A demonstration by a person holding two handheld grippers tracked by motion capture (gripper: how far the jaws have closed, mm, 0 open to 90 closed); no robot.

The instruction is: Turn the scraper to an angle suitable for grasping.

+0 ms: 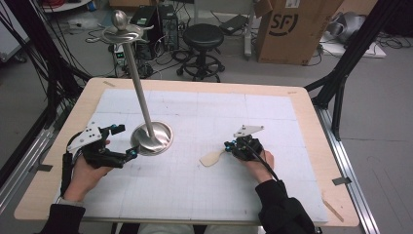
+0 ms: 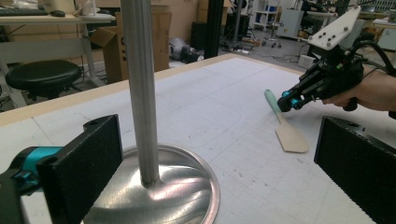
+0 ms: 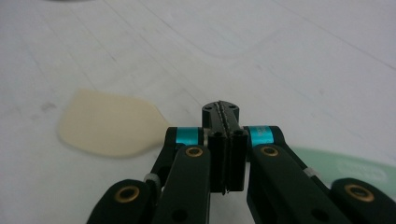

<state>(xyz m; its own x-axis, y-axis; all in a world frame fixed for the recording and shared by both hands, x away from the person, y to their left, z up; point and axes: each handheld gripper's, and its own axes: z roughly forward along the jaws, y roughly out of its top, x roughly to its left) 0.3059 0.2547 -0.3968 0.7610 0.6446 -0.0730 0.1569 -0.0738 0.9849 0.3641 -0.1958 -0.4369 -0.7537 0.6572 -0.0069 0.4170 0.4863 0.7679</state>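
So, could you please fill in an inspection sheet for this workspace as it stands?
Surface: wooden table under a white gridded mat.
Job's things: metal stand upright on its round base; spatula lying flat, cream blade, green handle.
Clutter: nothing seen on the mat.
Grippers: left gripper open beside the stand's base; right gripper shut, over the spatula's handle; whether it pinches the handle cannot be told.
Cables: one trails from the right gripper; many lie on the floor.
Surroundings: black stool, cardboard box.

Right gripper low over white table mat, jaws pressed together (no gap visible), cream spatula blade flat beyond them, pale green handle lying beneath linkage.
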